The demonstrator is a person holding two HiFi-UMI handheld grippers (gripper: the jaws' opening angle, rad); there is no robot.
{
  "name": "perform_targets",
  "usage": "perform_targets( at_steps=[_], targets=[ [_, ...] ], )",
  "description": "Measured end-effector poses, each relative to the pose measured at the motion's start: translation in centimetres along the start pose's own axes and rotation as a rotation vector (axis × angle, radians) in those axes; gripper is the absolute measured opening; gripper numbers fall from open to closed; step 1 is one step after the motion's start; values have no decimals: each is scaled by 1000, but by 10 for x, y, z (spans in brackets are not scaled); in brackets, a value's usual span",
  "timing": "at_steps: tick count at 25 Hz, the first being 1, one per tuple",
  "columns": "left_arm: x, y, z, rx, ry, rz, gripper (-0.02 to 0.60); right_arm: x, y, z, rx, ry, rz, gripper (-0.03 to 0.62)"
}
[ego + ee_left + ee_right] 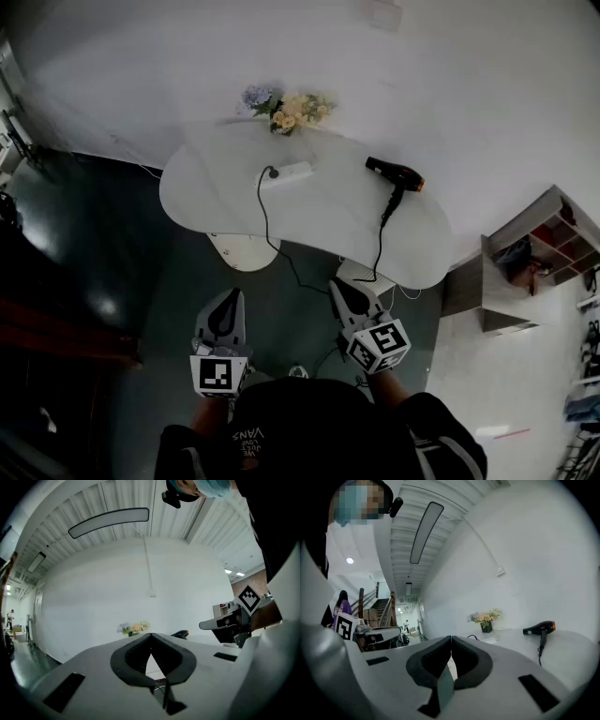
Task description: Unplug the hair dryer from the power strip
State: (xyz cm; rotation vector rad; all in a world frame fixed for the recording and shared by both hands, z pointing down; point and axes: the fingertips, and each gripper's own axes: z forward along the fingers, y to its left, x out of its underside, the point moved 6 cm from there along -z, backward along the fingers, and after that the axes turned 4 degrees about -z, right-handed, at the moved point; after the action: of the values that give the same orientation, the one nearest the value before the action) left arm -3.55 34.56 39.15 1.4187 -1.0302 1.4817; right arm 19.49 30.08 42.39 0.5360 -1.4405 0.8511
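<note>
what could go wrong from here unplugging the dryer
The power strip seems to lie loose on the table, so pulling the plug one-handed may drag the strip instead of freeing it. The black cord hangs off the table's near edge; snagging it could tug the hair dryer. The left gripper and right gripper are shut; open them first.

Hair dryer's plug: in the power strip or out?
In. The black plug sits at the left end of the white power strip, its cord looping to the black hair dryer.
</note>
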Motion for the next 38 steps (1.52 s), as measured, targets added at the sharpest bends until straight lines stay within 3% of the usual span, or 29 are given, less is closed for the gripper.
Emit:
perform_targets(
  at_steps=[10,15,25,38],
  targets=[
    [13,19,26,0,20,40,18,3,-22,28,14,-14,54,46],
    [22,53,56,27,44,38,18,2,-32,68,53,10,81,46],
    [16,126,141,124,53,1,18,-12,-51,158,155,-1,99,46],
    [22,207,230,257,61,20,18,-19,-67,242,296,-49,115,46]
  ],
)
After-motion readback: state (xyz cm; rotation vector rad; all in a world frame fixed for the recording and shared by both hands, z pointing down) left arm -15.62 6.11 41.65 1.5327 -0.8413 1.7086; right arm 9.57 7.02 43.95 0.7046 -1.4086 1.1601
